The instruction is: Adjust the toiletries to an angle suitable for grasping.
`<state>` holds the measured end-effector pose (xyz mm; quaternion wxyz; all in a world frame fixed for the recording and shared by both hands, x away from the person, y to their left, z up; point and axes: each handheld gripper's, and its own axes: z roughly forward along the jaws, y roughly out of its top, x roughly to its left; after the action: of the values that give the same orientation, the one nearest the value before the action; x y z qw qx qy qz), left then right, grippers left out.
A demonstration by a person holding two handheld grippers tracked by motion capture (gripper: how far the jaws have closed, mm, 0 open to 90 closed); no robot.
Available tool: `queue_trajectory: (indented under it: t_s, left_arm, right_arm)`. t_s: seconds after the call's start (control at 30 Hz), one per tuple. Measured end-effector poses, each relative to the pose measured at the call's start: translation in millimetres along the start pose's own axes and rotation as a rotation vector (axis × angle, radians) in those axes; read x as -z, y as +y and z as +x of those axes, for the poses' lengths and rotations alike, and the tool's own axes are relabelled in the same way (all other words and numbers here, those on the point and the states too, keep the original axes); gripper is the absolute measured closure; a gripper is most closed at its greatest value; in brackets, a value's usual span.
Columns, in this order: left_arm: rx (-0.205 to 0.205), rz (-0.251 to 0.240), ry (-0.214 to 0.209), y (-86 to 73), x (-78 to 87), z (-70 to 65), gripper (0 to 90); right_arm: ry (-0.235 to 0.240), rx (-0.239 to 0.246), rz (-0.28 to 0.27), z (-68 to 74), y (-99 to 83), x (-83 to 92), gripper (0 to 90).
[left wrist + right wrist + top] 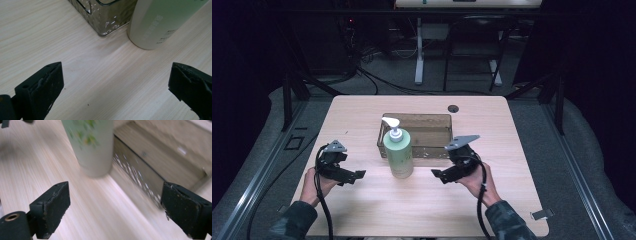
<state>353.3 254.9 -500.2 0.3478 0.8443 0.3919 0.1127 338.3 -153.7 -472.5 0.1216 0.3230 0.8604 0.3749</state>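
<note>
- At the far left, the left gripper [358,174] rested low over the pale wooden table [362,115], held in a hand [314,184] with a dark patterned sleeve; its 2 jaws stood wide apart with bare tabletop between them, grasping nothing.
- Just right of it, near the middle of the table, the green pump bottle [398,152] stood upright, touching the table, its white pump head turned toward the left.
- Directly behind the bottle sat the clear tray [439,120], its front wall just beside the bottle's base; from the left gripper view [115,82] the tray's corner [105,17] and the bottle [160,22] were very close, and I could not tell if they touched.
- Further right, the right gripper [437,174] pointed toward the bottle from a short way off, jaws released and spread, nothing between them; its own view [115,202] was blurred, with the bottle [92,147] ahead and apart.
</note>
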Motion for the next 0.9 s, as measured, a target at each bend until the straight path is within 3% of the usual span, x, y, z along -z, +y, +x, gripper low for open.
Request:
queue_trajectory:
  t_s: [0.33,0.7,0.9]
  left_arm:
    - [-0.086,-0.014,-0.076,26.9,1.5,-4.3,0.0]
    - [-0.175,0.011,-0.111,71.8,14.3,-11.0,0.0]
    - [-0.219,0.021,-0.115,87.5,16.8,-13.4,0.0]
  right_arm:
    - [-0.11,-0.082,0.07,-33.1,-60.1,37.9,2.6]
    - [-0.141,-0.144,0.081,-55.8,-90.3,52.1,0.0]
    - [-0.155,-0.187,0.095,-67.0,-100.2,56.2,0.0]
